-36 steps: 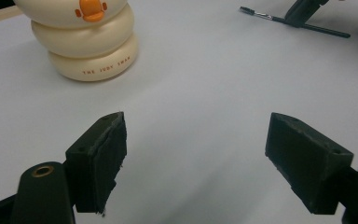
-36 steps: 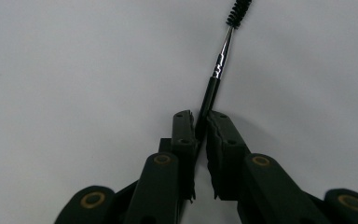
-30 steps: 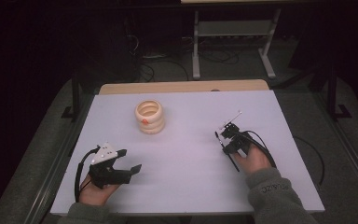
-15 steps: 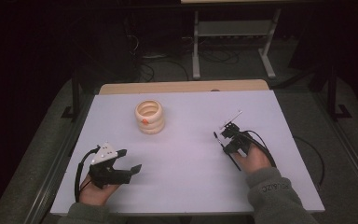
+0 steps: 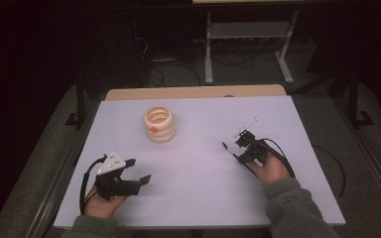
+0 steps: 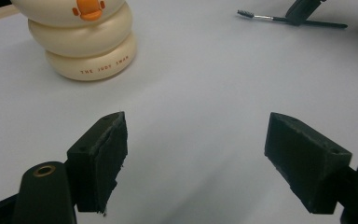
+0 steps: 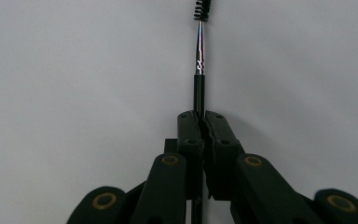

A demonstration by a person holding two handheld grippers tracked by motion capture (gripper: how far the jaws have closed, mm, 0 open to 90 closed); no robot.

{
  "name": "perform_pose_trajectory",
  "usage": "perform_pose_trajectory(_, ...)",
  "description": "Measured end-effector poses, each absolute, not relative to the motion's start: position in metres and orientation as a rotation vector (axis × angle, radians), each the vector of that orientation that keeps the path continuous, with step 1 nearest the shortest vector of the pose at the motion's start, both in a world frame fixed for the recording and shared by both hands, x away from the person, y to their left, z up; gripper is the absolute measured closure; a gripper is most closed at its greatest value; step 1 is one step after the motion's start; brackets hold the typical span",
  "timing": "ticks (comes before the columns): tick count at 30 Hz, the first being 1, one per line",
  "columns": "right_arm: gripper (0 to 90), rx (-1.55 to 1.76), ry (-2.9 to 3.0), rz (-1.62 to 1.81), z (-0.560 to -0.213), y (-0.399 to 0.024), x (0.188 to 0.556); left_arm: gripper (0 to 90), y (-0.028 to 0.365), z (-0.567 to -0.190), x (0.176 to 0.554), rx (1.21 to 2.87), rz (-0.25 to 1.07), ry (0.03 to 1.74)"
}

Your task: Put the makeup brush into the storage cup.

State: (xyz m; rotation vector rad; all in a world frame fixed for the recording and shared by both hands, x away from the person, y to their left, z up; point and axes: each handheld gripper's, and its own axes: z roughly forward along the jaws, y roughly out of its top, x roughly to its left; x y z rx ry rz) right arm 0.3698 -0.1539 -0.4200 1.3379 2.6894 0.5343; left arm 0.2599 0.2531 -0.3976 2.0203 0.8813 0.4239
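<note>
One thin brush (image 7: 199,70) sits pinched in my right gripper (image 7: 204,128), jaws closed on its handle just above the table (image 5: 193,173), and may twist or slip, while my left gripper (image 6: 196,158) gapes empty.

"THE JUDY SWAN" on cream ringed holder (image 6: 91,65) base

spoolie brush (image 7: 199,51): thin black handle, metal neck, small black bristle head; lies low over white table, clamped at handle in right gripper (image 7: 200,122) | cream ringed container (image 5: 159,123): three stacked rings, orange mark, upright, open top, well apart from brush
</note>
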Motion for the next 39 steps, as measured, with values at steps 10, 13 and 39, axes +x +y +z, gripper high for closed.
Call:
perform_pose_trajectory(10,84.9,1.283,2.692,0.627,-0.408,-0.154,0.361,21.3,0.250,-0.398,0.261,2.026,0.415,0.873)
perform_pose_trajectory(13,84.9,1.252,2.693,0.656,-0.401,-0.151,0.357,21.7,0.249,-0.397,0.262,2.024,0.410,0.862)
perform_pose_trajectory(39,84.8,0.847,2.687,1.154,-0.346,-0.098,0.309,37.6,0.198,-0.382,0.277,1.929,0.168,0.713)
